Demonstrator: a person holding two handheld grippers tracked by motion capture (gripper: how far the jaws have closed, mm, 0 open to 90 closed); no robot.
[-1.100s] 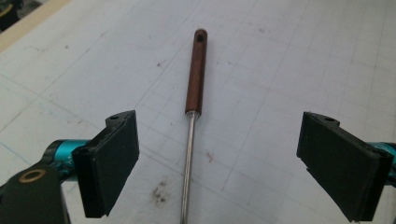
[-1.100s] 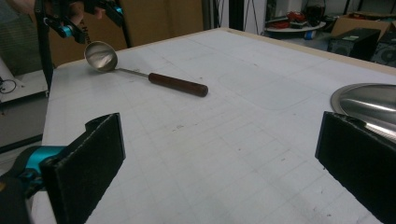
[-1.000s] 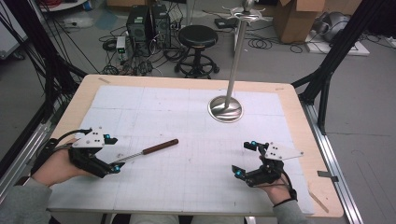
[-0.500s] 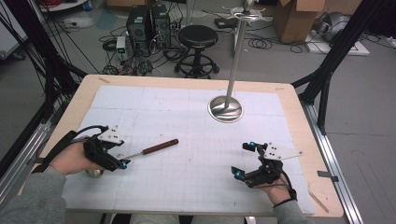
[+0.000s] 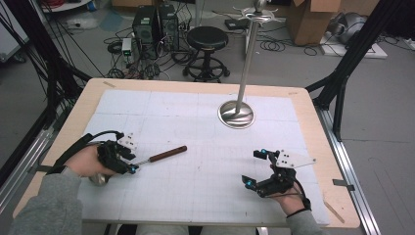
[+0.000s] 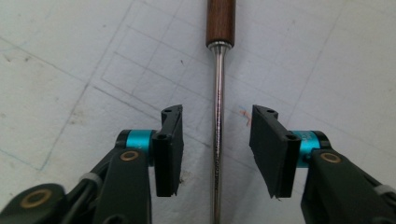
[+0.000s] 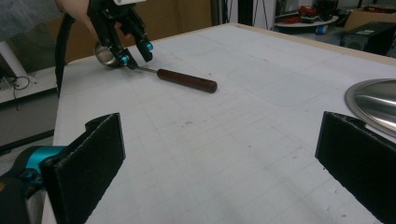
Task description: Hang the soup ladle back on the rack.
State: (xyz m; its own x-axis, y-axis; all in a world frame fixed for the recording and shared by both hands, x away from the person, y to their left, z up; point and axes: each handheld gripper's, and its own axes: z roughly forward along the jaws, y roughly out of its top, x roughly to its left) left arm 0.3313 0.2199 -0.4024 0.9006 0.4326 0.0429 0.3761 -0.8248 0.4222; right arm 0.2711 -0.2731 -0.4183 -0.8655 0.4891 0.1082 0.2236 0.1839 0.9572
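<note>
A ladle lies on the white gridded mat (image 5: 205, 191), its brown wooden handle (image 5: 168, 153) pointing right and its thin metal shaft (image 6: 217, 93) running left to a steel bowl (image 5: 99, 179) under the person's left hand. My left gripper (image 5: 132, 164) is open, and in the left gripper view (image 6: 217, 112) its jaws stand on either side of the shaft without touching it. My right gripper (image 5: 253, 168) rests open at the front right, with nothing between its jaws (image 7: 224, 140). The right gripper view also shows the ladle handle (image 7: 187, 80) and the left gripper (image 7: 135, 53).
A tall steel stand with a round domed base (image 5: 236, 114) rises from the back middle of the mat; the base's edge (image 7: 373, 100) appears in the right gripper view. The wooden table rim (image 5: 323, 147) surrounds the mat. Beyond the table are a stool and cables.
My left gripper has moved right and inward along the ladle, from the bowl end to straddling the shaft near the handle. The right gripper has barely shifted.
</note>
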